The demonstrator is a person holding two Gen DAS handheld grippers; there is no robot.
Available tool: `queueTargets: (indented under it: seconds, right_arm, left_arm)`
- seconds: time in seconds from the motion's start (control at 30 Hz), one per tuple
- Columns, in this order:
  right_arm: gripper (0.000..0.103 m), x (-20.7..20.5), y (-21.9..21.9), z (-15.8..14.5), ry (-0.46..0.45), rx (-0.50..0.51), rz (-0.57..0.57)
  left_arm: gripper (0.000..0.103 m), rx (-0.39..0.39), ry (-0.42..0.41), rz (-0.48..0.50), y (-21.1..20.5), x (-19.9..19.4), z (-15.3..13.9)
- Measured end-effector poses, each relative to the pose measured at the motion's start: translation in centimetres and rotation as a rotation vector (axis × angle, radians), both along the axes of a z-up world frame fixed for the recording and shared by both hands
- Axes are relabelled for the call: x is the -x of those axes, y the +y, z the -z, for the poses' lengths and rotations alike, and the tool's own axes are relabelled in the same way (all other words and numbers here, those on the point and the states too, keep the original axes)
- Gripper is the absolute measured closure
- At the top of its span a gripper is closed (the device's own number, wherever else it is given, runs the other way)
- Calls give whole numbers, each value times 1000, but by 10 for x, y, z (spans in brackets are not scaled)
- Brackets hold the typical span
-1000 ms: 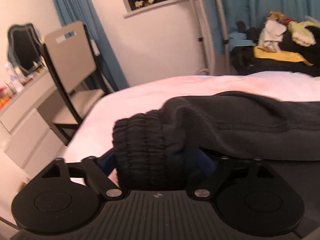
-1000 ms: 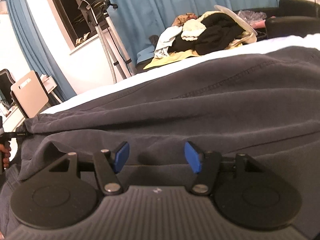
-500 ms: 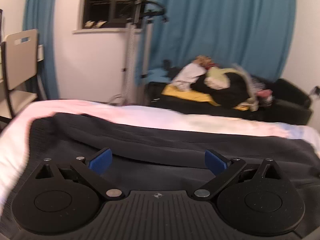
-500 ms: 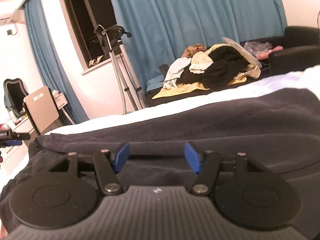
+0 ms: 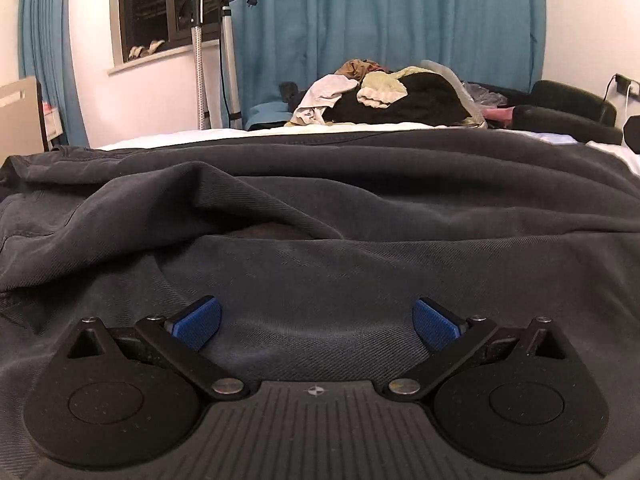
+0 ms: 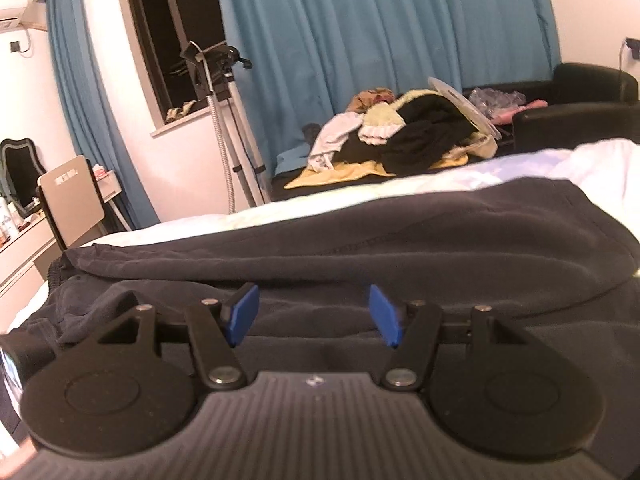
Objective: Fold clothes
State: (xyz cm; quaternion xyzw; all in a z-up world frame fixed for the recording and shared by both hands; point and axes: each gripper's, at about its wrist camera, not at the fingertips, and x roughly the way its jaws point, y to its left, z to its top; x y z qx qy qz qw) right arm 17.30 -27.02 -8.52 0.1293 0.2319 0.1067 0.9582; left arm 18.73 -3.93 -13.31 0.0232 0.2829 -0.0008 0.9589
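A dark grey garment [image 5: 360, 216] lies spread over the white bed [image 5: 168, 138], with a raised fold left of centre. My left gripper [image 5: 316, 322] is wide open and empty, low over the garment's near part. In the right wrist view the same garment [image 6: 360, 248] lies across the bed [image 6: 280, 212]. My right gripper [image 6: 314, 314] is open and empty just above the cloth. The left gripper's body shows at that view's left edge [image 6: 24, 352].
A pile of mixed clothes [image 5: 380, 96] sits on a dark sofa [image 5: 568, 112] beyond the bed. A garment steamer stand [image 6: 224, 120] is by the window. A chair [image 6: 68, 196] and a dresser [image 6: 20, 248] stand at the left.
My left gripper let go of the ribbed cuff it held, opened wide and swung right over the garment. My right gripper stayed open and lifted slightly.
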Motion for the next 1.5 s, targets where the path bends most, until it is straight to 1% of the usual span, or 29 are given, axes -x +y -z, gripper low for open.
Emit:
queueTargets:
  seconds: [0.1,0.23,0.3,0.53,0.87,0.93,1.5]
  right_arm:
    - [40,-8,0,7,25,-5,2]
    - [40,-19,6,14,46,-8,-1]
    - [40,-17,12,18,51,-7,-13]
    - [40,-22,21,22,71,-8,-27]
    - [40,-25,21,25,81,-15,-1]
    - [40,-30,14,25,79,-15,3]
    - [40,-23,12,22,70,-16,7]
  left_arm:
    - [0,47,5,-13,3,0,3]
    - [0,28,-12,-11,1,5,4]
    - [0,17,-13,-10,-1,3,5]
    - [0,22,-13,-10,-3,3,6]
    - [0,21,-13,-10,-4,3,6]
    - [0,21,-13,-10,-3,2,6]
    - [0,21,-13,-11,-5,2,7]
